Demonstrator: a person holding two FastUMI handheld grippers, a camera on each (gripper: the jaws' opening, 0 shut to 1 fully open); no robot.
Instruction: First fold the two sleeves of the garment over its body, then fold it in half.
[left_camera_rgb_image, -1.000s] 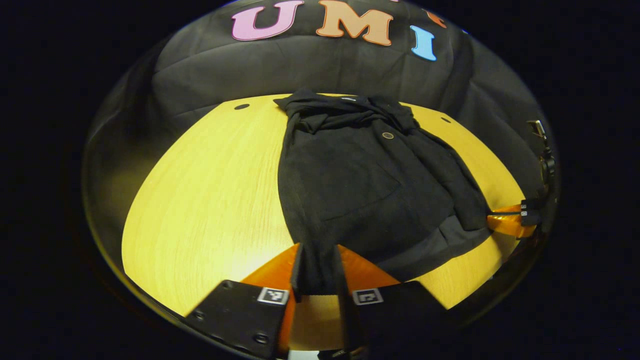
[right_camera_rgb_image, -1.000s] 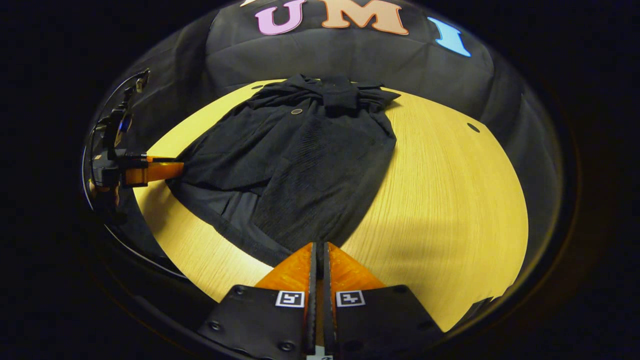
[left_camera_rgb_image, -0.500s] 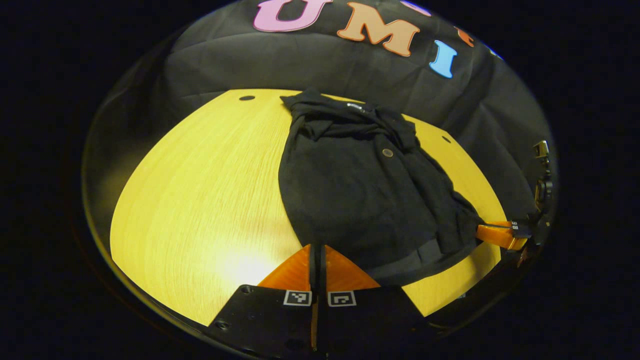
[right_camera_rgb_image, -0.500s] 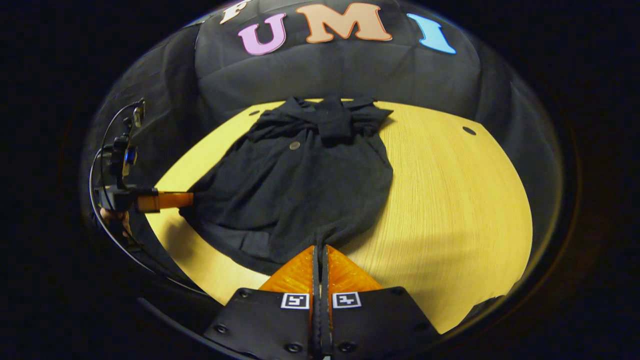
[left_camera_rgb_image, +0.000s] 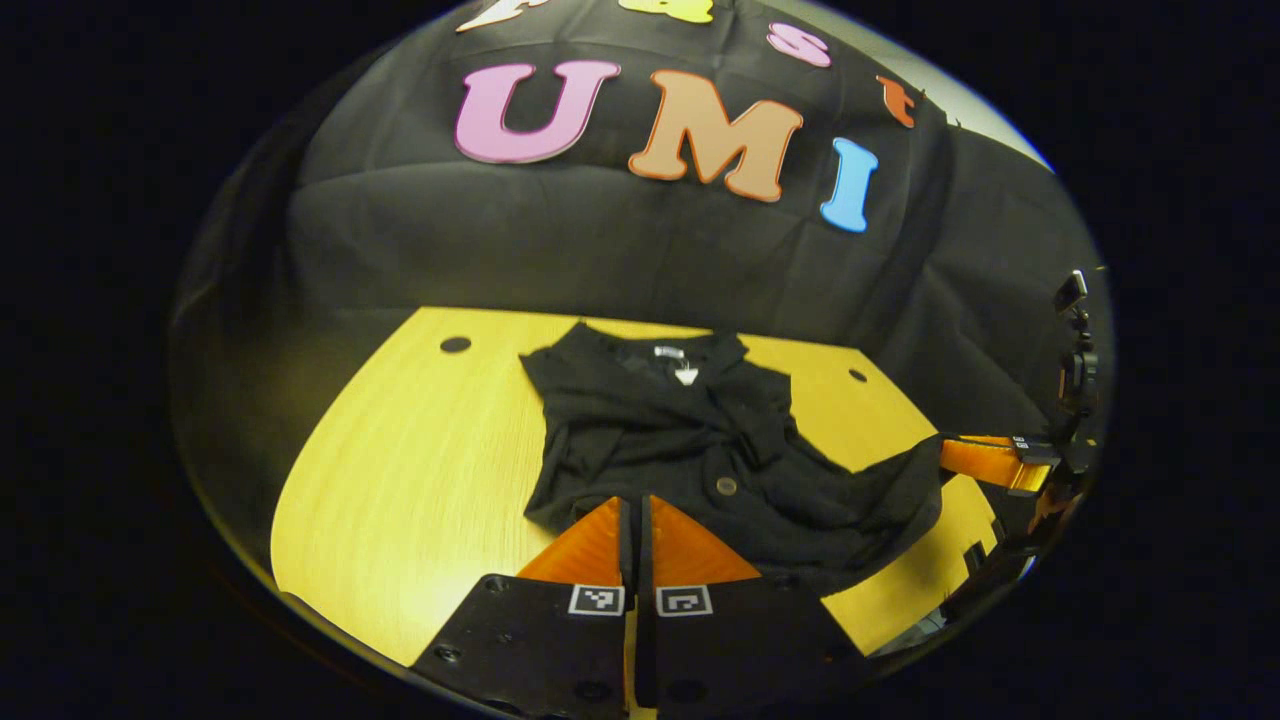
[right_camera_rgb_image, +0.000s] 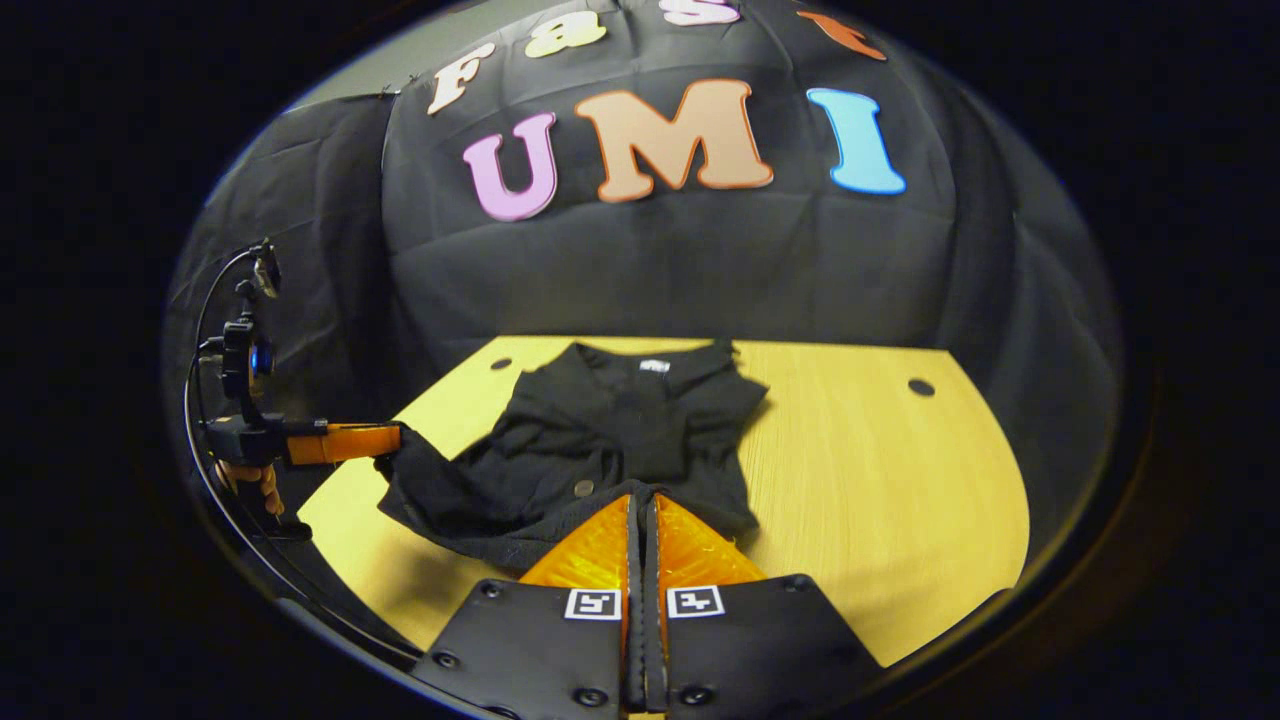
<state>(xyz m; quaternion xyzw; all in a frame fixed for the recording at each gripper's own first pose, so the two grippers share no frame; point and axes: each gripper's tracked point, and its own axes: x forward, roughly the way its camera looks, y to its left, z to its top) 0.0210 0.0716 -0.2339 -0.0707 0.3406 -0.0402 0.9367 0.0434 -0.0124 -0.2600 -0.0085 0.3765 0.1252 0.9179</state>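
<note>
- Left gripper view: left gripper (left_camera_rgb_image: 635, 505) clamped on garment (left_camera_rgb_image: 700, 450) hem, lifted above table (left_camera_rgb_image: 400, 480).
- Right gripper view: right gripper (right_camera_rgb_image: 641, 503) likewise pinching hem.

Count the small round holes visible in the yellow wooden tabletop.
2: one hole near the far left corner, one hole near the far right corner; the black garment may hide others.
</note>
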